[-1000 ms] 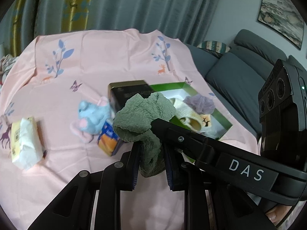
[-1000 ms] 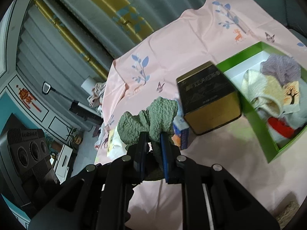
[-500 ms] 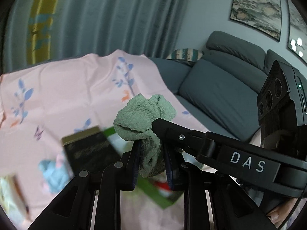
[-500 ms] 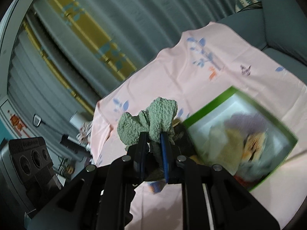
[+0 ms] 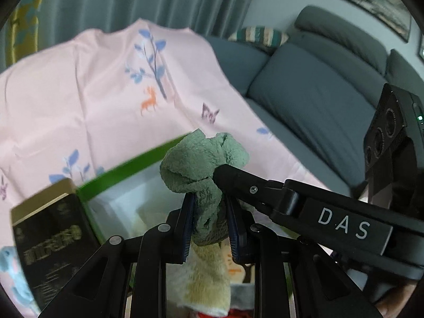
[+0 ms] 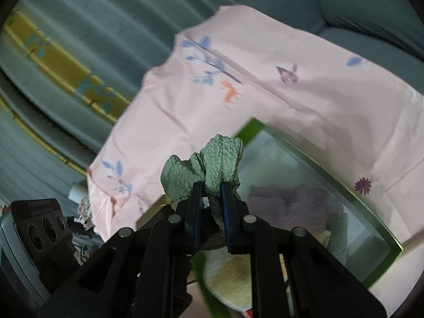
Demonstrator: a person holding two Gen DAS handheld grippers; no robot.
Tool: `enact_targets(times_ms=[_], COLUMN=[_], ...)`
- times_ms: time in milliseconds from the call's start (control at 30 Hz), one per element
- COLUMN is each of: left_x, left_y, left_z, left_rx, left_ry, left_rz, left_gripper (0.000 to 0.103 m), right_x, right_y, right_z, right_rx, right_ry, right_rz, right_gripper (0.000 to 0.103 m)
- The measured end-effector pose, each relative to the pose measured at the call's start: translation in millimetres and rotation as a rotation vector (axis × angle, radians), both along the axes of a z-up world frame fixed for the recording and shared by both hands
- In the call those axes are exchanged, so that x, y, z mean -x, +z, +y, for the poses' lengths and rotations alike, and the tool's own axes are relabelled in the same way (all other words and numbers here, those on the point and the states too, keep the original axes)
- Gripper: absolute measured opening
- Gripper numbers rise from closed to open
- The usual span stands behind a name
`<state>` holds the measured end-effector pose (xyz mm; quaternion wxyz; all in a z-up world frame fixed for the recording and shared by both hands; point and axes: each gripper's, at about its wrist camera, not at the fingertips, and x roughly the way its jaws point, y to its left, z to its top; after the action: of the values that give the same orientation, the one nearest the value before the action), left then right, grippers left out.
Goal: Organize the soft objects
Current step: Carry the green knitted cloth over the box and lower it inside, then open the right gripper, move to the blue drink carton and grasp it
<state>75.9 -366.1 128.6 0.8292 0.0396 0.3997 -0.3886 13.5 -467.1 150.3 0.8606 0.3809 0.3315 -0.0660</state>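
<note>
A crumpled green fuzzy cloth (image 5: 201, 164) is pinched by both grippers at once. My left gripper (image 5: 210, 228) is shut on its lower part. My right gripper (image 6: 212, 214) is shut on the same cloth (image 6: 212, 164), and its finger crosses the left wrist view (image 5: 251, 188). Both hold the cloth above the green-rimmed open box (image 5: 127, 167), which also shows in the right wrist view (image 6: 318, 164). The box holds a cream sock (image 5: 209, 278), a purple fuzzy item (image 6: 288, 201) and other soft things.
A dark and gold tin (image 5: 50, 241) stands against the box's left side. A light blue plush (image 5: 10, 273) lies at the far left. The pink printed cloth (image 5: 106, 84) covers the table. A grey sofa (image 5: 312, 87) stands to the right, curtains behind.
Both grippers, still holding the green cloth, have moved right from over the plush and tin to above the open box.
</note>
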Motion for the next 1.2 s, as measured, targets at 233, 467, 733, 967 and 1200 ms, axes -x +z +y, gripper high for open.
enact_targets(times_ms=[233, 467, 733, 967, 1200], left_x=[-7, -5, 7, 34, 63], left_y=[-29, -35, -2, 42, 75], left_z=[-15, -17, 2, 52, 167], left_rx=[-0.055, -0.066, -0.023, 0.018, 0.078], left_ry=[0.022, 0.028, 0.032, 0.047, 0.187], left_rz=[0.048, 0.049, -0.004, -0.061, -0.088], left_gripper=[0.024, 0.024, 0.07, 0.081, 0.089], right_x=[-5, -4, 23, 60, 84], right_y=[-27, -31, 5, 48, 80], right_z=[-16, -21, -13, 16, 58], right_rx=[-0.047, -0.031, 0.029, 0.095, 0.138], right_ry=[-0.035, -0.063, -0.086, -0.073, 0.025], right_rz=[0.07, 0.12, 0.039, -0.09, -0.158], right_gripper=[0.015, 0.017, 0.056, 0.08, 0.087])
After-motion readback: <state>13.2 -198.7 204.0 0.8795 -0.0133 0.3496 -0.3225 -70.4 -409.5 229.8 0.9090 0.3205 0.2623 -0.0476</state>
